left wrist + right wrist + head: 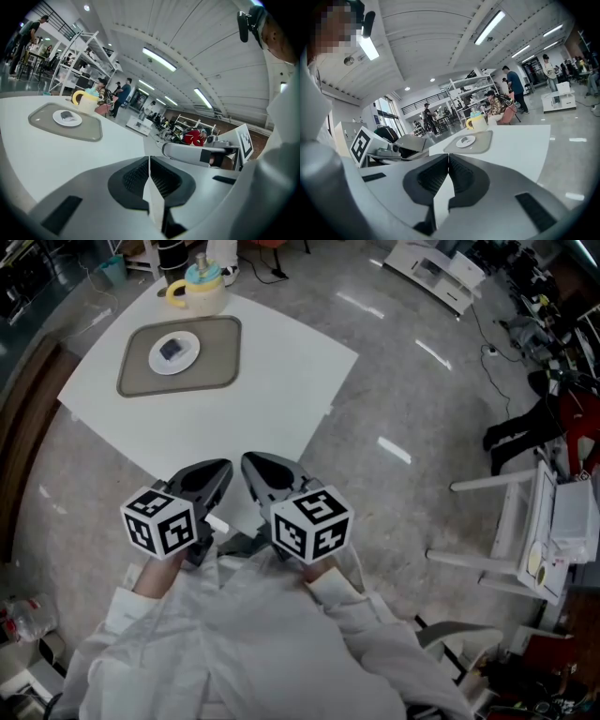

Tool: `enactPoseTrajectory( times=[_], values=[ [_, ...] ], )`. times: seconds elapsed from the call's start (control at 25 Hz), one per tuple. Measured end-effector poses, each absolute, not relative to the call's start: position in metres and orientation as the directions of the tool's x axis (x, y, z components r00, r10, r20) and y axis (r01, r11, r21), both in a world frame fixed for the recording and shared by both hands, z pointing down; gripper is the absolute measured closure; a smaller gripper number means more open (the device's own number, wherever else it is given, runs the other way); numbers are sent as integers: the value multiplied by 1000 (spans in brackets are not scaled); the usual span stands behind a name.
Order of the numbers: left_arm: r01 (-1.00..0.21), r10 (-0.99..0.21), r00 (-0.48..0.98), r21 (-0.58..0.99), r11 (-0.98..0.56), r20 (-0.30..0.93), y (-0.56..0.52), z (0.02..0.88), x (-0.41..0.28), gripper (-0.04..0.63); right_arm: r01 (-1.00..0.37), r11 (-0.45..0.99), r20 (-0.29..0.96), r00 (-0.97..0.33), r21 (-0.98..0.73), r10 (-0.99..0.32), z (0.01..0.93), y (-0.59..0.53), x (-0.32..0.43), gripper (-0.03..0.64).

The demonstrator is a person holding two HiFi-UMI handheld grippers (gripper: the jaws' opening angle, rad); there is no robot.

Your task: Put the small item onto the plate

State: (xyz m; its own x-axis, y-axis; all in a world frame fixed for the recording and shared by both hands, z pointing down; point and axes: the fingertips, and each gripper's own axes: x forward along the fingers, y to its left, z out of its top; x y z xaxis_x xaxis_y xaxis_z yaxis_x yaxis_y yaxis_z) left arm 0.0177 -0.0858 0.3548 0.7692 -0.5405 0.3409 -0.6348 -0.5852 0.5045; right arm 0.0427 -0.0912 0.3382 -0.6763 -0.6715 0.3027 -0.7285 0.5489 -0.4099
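A small dark item (171, 349) lies on a white plate (187, 360), which rests on a grey tray (217, 373) at the far end of the white table (281, 390). The same plate (60, 121) shows in the left gripper view and the plate (466, 141) again in the right gripper view, far ahead of the jaws. My left gripper (225, 470) and right gripper (249, 463) hover side by side at the table's near edge, close to my body. Both are shut with nothing between the jaws.
A yellow mug with a blue lid (199, 285) stands just beyond the tray. White chairs or racks (525, 521) stand on the shiny floor at the right. People and shelving (506, 89) fill the background of the room.
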Motion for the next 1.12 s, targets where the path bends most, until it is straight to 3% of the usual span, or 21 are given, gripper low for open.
enactPoseTrajectory(
  times=[1.12],
  values=[
    [-624, -520, 779, 511, -591, 351, -86, 358, 25, 577, -743, 545, 356, -666, -388, -655, 346, -96, 51, 601]
  ],
)
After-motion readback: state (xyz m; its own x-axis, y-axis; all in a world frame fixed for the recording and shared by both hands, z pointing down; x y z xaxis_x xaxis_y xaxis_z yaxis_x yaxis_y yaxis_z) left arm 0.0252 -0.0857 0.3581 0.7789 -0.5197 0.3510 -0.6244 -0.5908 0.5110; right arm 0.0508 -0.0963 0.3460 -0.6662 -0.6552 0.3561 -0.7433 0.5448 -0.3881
